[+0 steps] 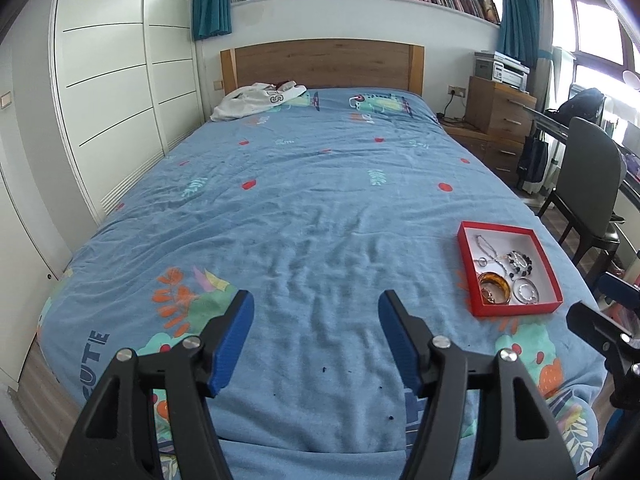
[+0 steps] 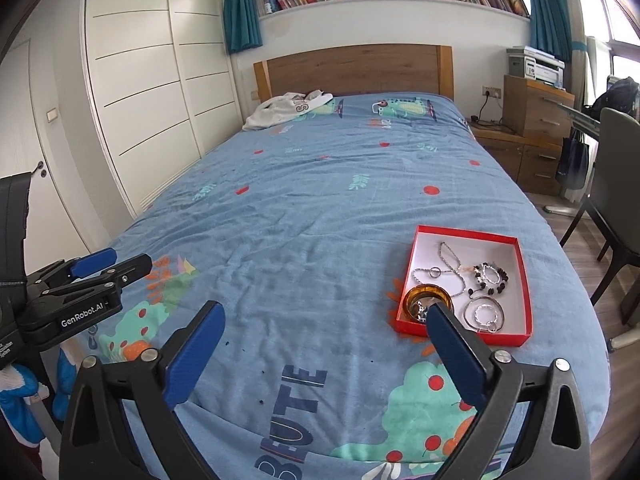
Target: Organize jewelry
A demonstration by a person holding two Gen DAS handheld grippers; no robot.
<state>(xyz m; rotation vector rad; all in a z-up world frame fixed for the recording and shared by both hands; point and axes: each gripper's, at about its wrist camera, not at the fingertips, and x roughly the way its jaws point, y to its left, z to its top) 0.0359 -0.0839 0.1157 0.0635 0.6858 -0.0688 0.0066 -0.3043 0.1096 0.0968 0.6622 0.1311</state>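
A red box point(image 1: 467, 268) point(image 2: 526, 300) with a white inside lies on the blue bedspread at the right. It holds a silver chain necklace point(image 2: 450, 258), a black-and-white bead bracelet point(image 2: 492, 276), an amber bangle point(image 1: 495, 286) point(image 2: 420, 294) and silver rings point(image 1: 526, 292) point(image 2: 486, 314). My left gripper point(image 1: 316, 304) is open and empty over the bed, left of the box. My right gripper point(image 2: 326, 314) is open and empty, its right finger point(image 2: 456, 344) in front of the box's near edge. The left gripper also shows in the right wrist view point(image 2: 108, 266).
The bed point(image 1: 304, 208) fills the view, with a wooden headboard point(image 1: 320, 64) and a white garment point(image 1: 256, 100) at the far end. White wardrobe doors point(image 1: 112, 80) stand at the left. A chair point(image 1: 588, 184) and a wooden dresser point(image 1: 496, 116) stand at the right.
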